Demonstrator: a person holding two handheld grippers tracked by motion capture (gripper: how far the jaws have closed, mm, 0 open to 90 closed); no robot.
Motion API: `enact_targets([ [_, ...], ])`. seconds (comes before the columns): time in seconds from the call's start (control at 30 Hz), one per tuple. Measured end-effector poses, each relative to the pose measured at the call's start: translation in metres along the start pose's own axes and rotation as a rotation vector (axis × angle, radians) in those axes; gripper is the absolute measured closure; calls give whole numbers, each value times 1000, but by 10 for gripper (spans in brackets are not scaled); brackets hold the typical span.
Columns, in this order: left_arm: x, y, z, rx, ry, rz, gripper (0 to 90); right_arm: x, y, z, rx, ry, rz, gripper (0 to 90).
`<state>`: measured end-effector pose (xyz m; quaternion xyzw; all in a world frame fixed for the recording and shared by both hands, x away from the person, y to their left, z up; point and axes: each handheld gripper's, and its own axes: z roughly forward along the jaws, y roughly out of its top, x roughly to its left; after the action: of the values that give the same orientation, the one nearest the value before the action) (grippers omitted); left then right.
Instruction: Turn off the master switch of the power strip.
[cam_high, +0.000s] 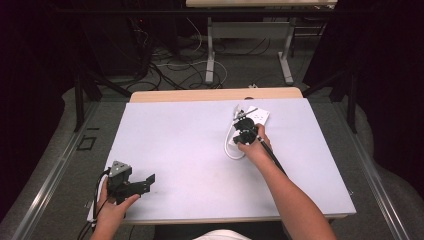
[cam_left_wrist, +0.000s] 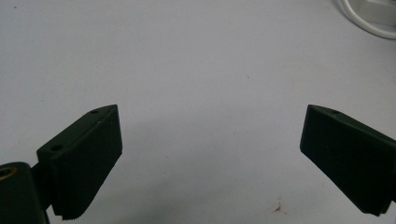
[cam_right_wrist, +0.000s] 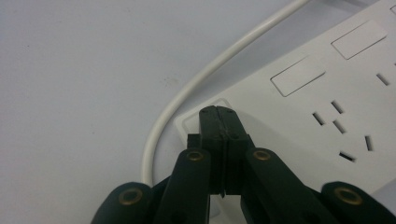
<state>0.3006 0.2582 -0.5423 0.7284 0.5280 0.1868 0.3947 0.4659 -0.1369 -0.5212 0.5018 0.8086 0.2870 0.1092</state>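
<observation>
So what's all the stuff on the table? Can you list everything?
power strip: one, white, far right part of the table, under the right gripper's tips
cord: one, white, curling beside the power strip
table: one, pale grey top with a wooden far edge
cables: several, dark and white, on the floor behind the table
left gripper: one, black, open, near left edge of the table
right gripper: one, black, shut, tips at the strip's end

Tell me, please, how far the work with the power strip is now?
Done: the right gripper, shut with nothing between its jaws, has its tips at the end of the power strip, on a raised button. In hand: apparently pressing it. Left: lifting away. The left gripper stays open over the table.
</observation>
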Motion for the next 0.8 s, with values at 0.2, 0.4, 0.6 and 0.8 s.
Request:
enact_targets([
  [0.2, 0, 0, 0, 0, 0, -1, 57, -1, -1, -1, -7, 11, -3, 900],
  [0.4, 1, 0, 1, -3, 3, -6, 57, -2, 0, -2, -34, 6, 8, 900],
  [0.6, 0, 1, 1, 4, -3, -5, 57, -2, 0, -3, -21, -1, 2, 900],
  [0.8, 0, 0, 2, 4, -3, -4, 58, -2, 0, -3, -22, -3, 6, 900],
])
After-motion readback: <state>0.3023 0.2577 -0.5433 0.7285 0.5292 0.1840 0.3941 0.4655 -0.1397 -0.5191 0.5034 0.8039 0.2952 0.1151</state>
